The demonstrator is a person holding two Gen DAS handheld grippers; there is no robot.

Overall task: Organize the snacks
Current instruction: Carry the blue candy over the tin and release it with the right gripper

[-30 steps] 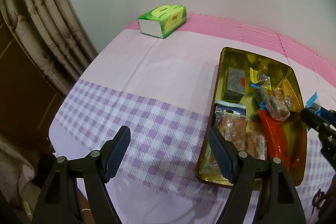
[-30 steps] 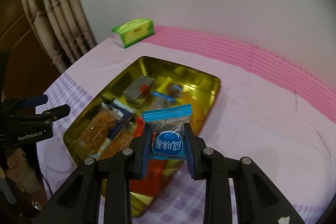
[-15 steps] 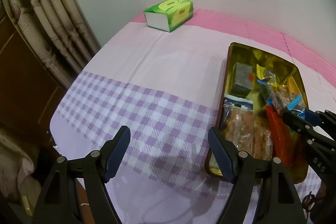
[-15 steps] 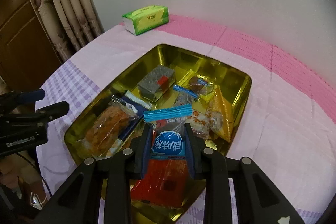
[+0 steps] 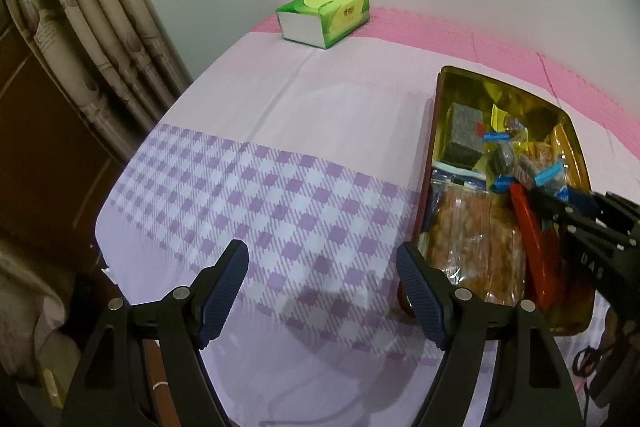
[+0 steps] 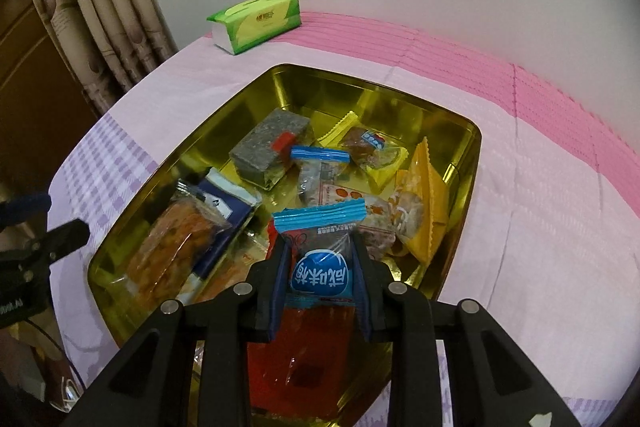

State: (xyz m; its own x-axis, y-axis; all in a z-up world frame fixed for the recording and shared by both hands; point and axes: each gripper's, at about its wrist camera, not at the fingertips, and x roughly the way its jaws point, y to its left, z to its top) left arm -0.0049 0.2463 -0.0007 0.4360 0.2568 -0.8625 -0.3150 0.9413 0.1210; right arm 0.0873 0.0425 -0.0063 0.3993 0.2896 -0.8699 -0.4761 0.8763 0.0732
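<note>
the right gripper (image 6: 320,275) pinches a small blue-and-clear plastic snack packet (image 6: 320,251) between nearly closed fingers, poised above the shiny gold rectangular metal tin (image 6: 470,163), probably to drop it among the wrapped snacks lying there. the left gripper (image 5: 322,293) hovers wide open and empty over the purple checked tablecloth (image 5: 248,195), just beside the tin.

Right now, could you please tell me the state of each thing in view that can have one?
Left gripper: jaws open, holding nothing, over the checked tablecloth.
Right gripper: jaws shut on the blue-ended clear snack packet, above the tin.
Gold rectangular metal tin: open, no lid on it, partly filled with wrapped snacks.
Green tissue pack: lying flat near the wall.
Red flat snack packet: lying in the tin, sealed.
</note>
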